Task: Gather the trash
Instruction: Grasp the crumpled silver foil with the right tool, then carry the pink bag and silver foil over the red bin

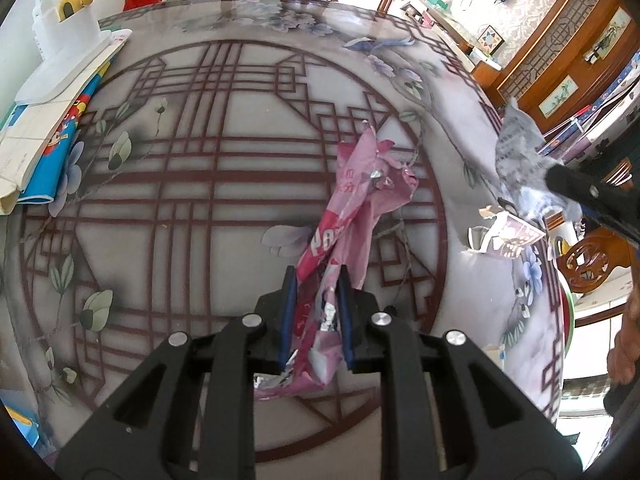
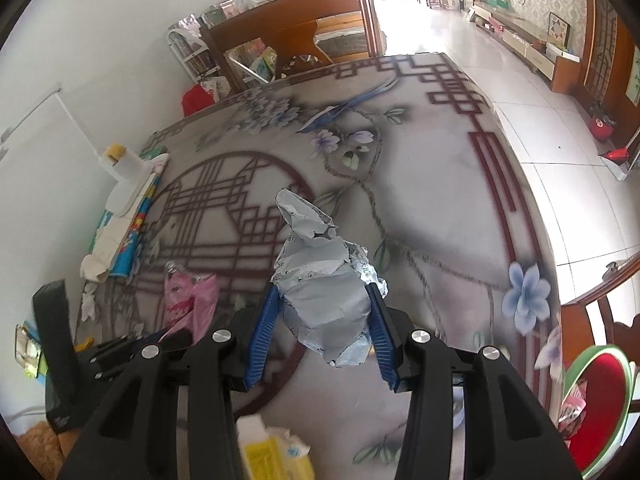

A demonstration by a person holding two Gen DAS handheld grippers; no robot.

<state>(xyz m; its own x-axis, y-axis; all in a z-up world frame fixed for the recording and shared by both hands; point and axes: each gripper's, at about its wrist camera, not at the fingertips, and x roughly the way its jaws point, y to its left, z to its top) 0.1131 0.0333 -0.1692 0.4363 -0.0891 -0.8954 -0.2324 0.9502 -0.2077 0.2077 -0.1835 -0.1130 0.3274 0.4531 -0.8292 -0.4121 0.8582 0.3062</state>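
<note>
Fingers of left gripper [image 1: 316,280] clamped on crinkled pink foil wrapper [image 1: 352,200], right gripper [image 2: 324,300] pinching crumpled grey printed paper [image 2: 320,276]

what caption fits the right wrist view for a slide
Right gripper holds a crumpled grey paper over the patterned table, red bin at lower right.
</note>
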